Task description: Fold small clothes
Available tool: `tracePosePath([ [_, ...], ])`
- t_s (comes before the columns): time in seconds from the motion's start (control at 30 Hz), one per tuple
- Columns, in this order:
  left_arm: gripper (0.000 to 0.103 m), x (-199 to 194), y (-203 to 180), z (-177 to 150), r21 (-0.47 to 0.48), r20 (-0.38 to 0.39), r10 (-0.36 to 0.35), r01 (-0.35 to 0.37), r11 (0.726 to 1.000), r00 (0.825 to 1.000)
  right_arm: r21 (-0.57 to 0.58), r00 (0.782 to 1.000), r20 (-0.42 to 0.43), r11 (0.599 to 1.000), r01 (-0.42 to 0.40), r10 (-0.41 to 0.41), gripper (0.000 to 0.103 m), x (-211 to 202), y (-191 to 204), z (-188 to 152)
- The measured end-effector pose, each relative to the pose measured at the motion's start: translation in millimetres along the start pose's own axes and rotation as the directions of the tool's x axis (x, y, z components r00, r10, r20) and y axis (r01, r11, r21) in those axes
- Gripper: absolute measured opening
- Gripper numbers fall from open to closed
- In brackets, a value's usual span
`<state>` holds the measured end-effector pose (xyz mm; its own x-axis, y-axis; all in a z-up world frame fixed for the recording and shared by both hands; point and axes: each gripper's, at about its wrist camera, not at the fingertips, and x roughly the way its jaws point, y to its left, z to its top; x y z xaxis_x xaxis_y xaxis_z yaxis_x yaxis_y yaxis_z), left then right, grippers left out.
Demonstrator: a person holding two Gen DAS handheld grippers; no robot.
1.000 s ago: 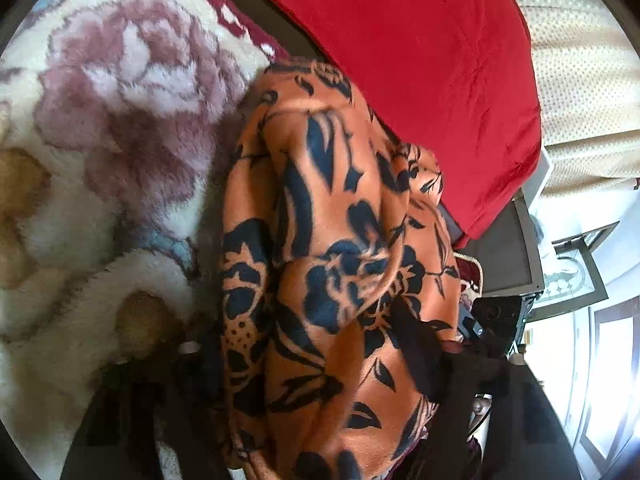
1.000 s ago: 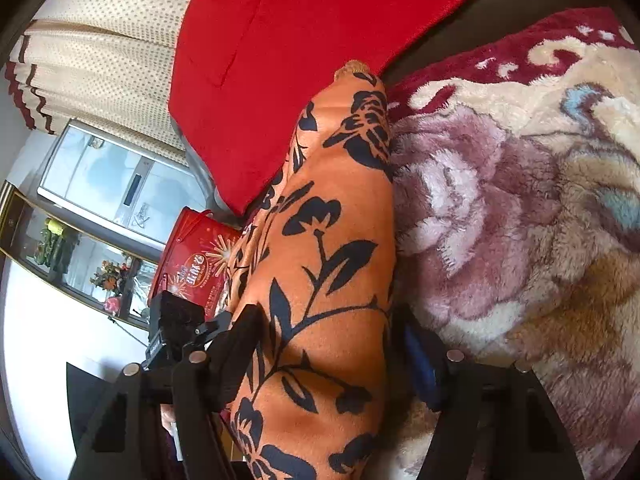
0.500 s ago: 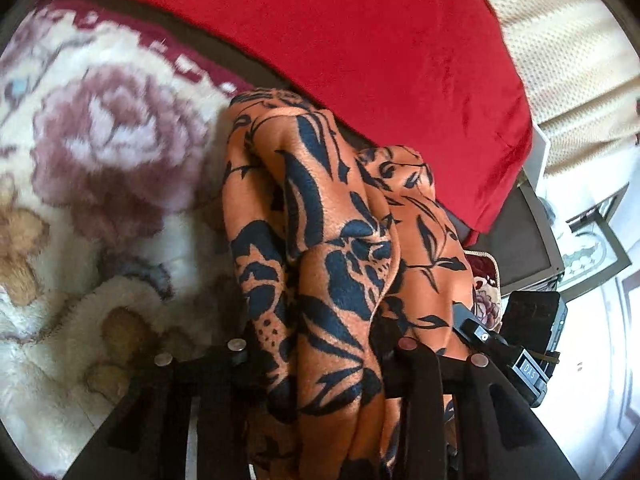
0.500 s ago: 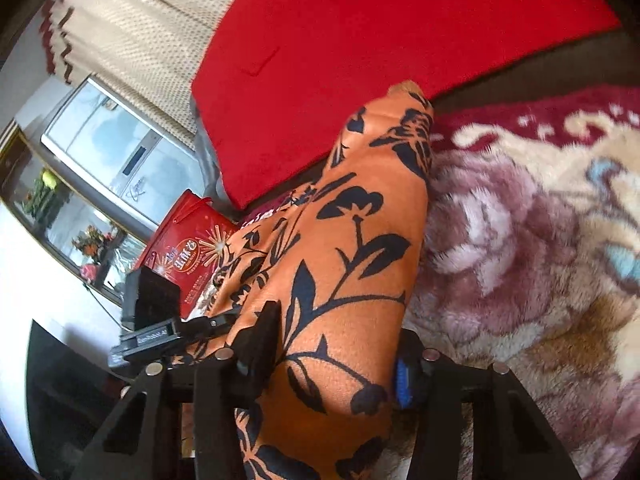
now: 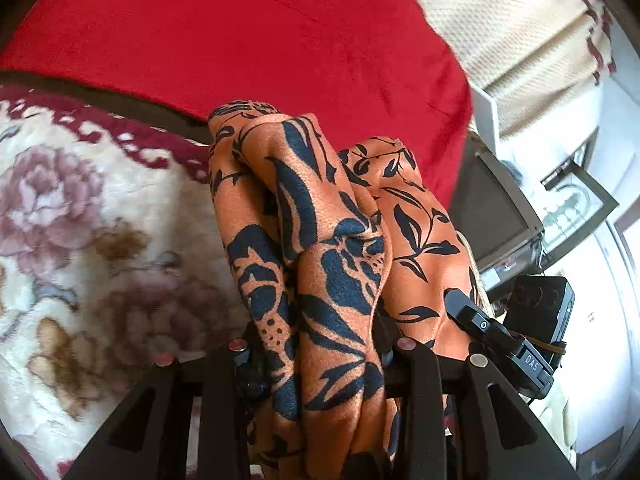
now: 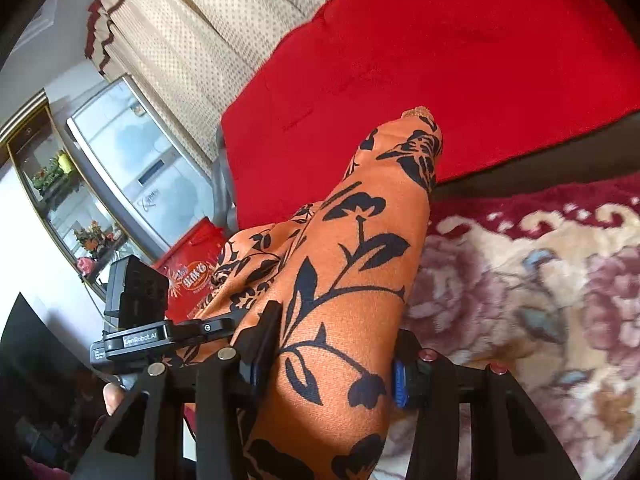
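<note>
While clamped by both hand-held grippers, orange garment lengthwise toward red cushion.

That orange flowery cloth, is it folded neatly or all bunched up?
Bunched up. The orange cloth hangs in loose, overlapping folds, pinched in both the left claw and right claw.

A plush floral blanket in cream, mauve and maroon is spread below the tool. A red cushion is seen ahead of it, backed by a cream dotted curtain. A glass-fronted cabinet and a red bag are lit by daylight.
</note>
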<state>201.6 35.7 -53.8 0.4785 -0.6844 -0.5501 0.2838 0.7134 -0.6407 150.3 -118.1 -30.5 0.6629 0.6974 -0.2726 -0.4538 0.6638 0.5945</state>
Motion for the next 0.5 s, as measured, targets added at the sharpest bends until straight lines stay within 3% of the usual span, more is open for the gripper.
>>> tracePosePath([
  [0.5,0.036,63.6,-79.9,-15.6,0.17,-0.077,0.096,-0.082,0.982,0.992,0.041,0.997,0.035,0.997,0.073,-0.074,0.049,-78.9,-54.9,-5.5],
])
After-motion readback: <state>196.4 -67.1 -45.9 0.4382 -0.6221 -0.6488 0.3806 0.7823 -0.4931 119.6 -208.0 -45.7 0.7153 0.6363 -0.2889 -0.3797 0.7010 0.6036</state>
